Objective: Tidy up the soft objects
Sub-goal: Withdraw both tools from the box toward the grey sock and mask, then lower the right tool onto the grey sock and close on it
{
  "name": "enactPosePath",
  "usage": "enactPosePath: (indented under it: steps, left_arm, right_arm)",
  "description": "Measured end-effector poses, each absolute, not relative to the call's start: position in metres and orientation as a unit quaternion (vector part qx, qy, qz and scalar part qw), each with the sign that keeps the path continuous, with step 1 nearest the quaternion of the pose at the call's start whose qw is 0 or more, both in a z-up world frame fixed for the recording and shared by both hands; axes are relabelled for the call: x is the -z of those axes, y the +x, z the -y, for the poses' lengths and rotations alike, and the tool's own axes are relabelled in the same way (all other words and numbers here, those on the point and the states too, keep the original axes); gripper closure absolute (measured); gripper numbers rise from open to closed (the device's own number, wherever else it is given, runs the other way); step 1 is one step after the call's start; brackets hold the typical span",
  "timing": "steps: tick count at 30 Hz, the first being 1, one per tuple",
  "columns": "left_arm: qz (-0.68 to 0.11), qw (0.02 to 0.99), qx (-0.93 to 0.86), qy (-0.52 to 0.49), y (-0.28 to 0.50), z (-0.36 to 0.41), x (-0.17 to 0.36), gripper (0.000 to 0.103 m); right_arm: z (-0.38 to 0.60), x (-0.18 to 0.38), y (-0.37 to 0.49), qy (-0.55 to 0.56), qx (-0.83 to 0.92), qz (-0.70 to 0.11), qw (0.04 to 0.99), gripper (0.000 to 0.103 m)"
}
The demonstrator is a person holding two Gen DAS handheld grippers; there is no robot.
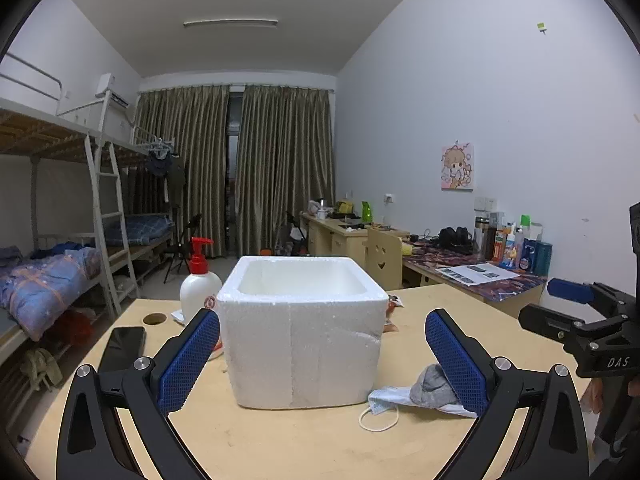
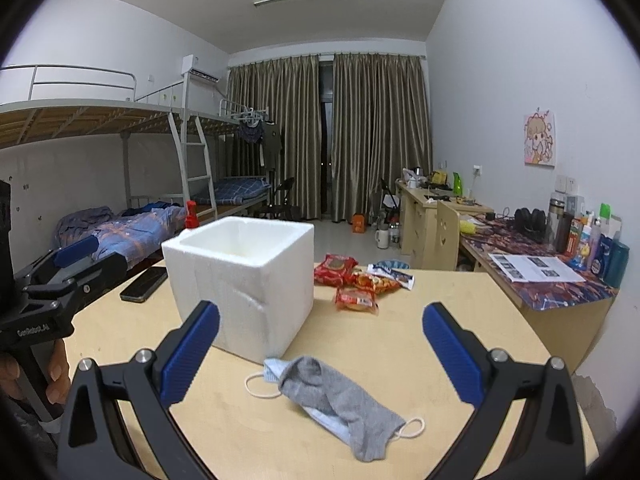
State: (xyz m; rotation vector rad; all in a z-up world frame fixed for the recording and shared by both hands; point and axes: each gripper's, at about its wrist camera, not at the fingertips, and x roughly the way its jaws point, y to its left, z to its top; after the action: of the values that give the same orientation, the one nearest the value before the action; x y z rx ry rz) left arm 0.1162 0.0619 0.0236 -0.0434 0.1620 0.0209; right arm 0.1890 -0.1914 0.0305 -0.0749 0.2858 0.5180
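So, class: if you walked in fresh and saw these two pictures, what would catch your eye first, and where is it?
The white foam box stands open-topped in the middle of the table. In front of it, a grey sock lies draped over a face mask, between the open right tongs. Behind the box, red snack packets lie scattered.

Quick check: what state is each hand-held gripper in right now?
Left hand-held gripper: open, holding nothing.
Right hand-held gripper: open, holding nothing, above the grey sock.
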Motion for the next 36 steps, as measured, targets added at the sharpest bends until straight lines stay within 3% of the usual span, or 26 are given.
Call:
enactPosePath:
  steps: [36]
  left_arm:
    - [-0.189, 0.980, 0.028, -0.047, 0.154, -0.043, 0.044, 0.000]
  right_arm:
    - [0.202, 0.024, 0.204, -0.037, -0.247, -0.218, 0.943, 0.000]
